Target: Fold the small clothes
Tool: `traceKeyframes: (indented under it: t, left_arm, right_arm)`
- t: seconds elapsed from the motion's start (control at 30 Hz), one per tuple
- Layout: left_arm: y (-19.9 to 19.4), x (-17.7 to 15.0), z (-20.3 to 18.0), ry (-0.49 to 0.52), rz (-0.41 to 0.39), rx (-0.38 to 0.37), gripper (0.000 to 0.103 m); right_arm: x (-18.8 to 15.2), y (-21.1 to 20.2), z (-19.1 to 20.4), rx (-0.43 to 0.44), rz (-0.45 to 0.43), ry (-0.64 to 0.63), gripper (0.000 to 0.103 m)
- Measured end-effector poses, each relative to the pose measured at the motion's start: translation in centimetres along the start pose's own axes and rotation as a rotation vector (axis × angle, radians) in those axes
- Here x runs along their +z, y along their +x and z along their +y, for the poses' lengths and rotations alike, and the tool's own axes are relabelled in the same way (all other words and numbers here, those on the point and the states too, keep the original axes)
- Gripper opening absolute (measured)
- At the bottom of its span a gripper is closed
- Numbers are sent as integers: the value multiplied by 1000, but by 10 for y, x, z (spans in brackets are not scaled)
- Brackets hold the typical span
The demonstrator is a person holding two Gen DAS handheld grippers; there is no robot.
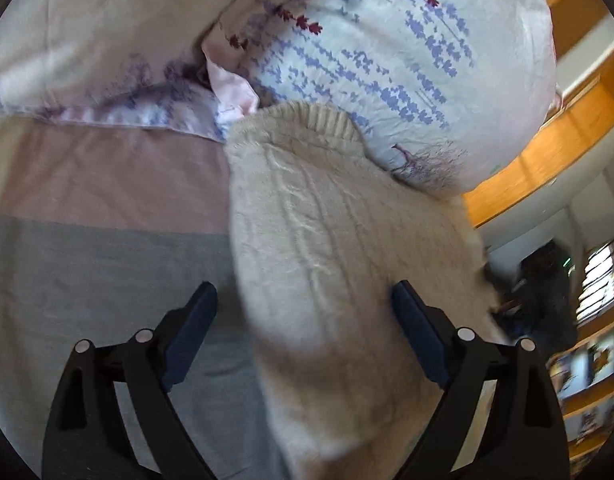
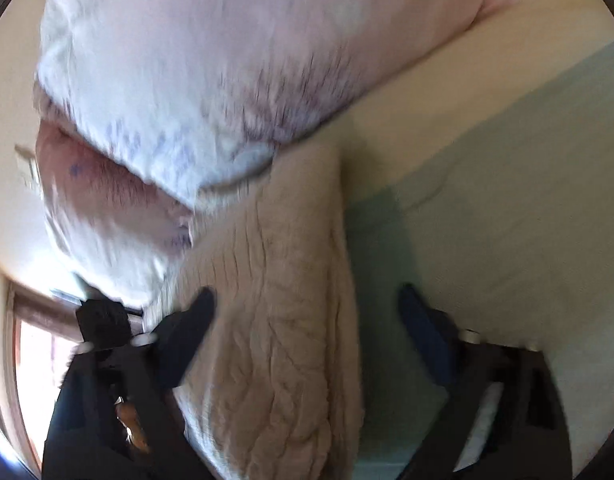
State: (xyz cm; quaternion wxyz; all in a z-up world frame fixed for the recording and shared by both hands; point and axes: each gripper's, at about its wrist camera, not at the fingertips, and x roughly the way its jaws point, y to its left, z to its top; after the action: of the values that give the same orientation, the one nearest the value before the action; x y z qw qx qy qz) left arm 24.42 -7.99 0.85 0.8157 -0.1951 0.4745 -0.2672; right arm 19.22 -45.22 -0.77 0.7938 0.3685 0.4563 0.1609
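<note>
L gripper & R gripper: fingers wide apart (holding nothing), over cream sweater.

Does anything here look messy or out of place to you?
Yes: the cream cable-knit sweater lies bunched on the striped bedsheet, its ribbed end pushed against the floral pillow rather than spread flat. It sits between the fingers of both open claws, left claw and right claw.

Striped bed with cream knit sweater, floral pillows.
</note>
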Motion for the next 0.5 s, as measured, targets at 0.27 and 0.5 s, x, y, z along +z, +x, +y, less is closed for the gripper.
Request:
traceKeyframes:
  t: [0.27,0.5]
  left_arm:
    - [-70,-7,20,65,-34,-119,37]
    - [-128,-22,54,228,-156,268,51]
  right_arm:
    - [-36,7,56,201,0,-103,29]
    - [-72,85,127,8,123,-323,40]
